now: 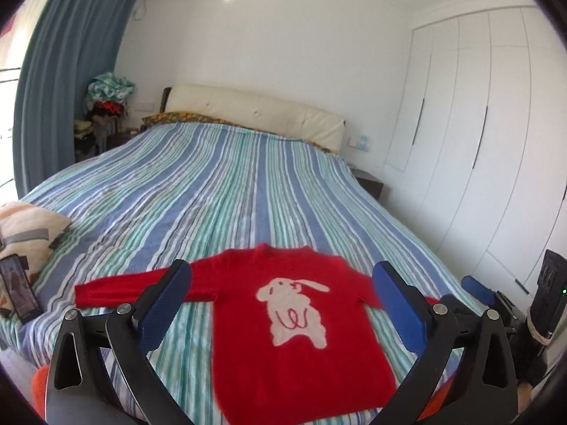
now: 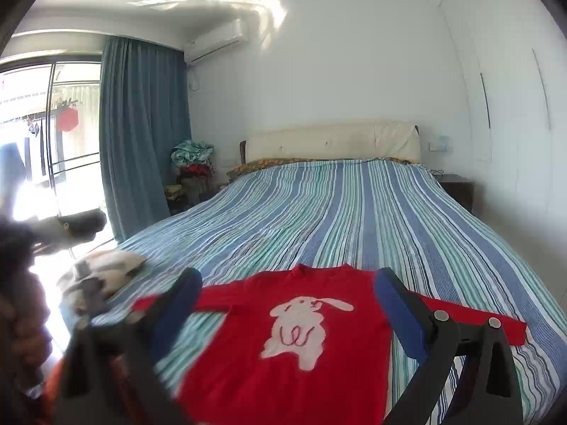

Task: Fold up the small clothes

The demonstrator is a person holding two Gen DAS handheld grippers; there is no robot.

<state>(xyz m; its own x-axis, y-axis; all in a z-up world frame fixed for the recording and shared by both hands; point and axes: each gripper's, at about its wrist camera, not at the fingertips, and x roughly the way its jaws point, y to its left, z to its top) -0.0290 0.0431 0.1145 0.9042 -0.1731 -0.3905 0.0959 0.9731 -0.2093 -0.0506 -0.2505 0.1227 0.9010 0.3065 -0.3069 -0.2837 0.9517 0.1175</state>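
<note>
A small red sweater (image 1: 248, 322) with a pale rabbit on its front lies flat on the striped bedspread (image 1: 226, 191) near the foot of the bed, sleeves spread to both sides. It also shows in the right wrist view (image 2: 248, 364). My left gripper (image 1: 283, 283) is open and empty, held above the sweater with blue pads either side of it. My right gripper (image 2: 287, 287) is open and empty, also above the sweater. Part of the right gripper shows at the right edge of the left wrist view (image 1: 496, 294).
A cream patterned cushion (image 1: 28, 233) and a dark phone (image 1: 19, 290) lie on the bed's left edge. A cream headboard (image 1: 255, 113) and pillows are at the far end. White wardrobes (image 1: 478, 124) stand right, a blue curtain (image 1: 67, 81) and clothes pile (image 1: 106, 102) left.
</note>
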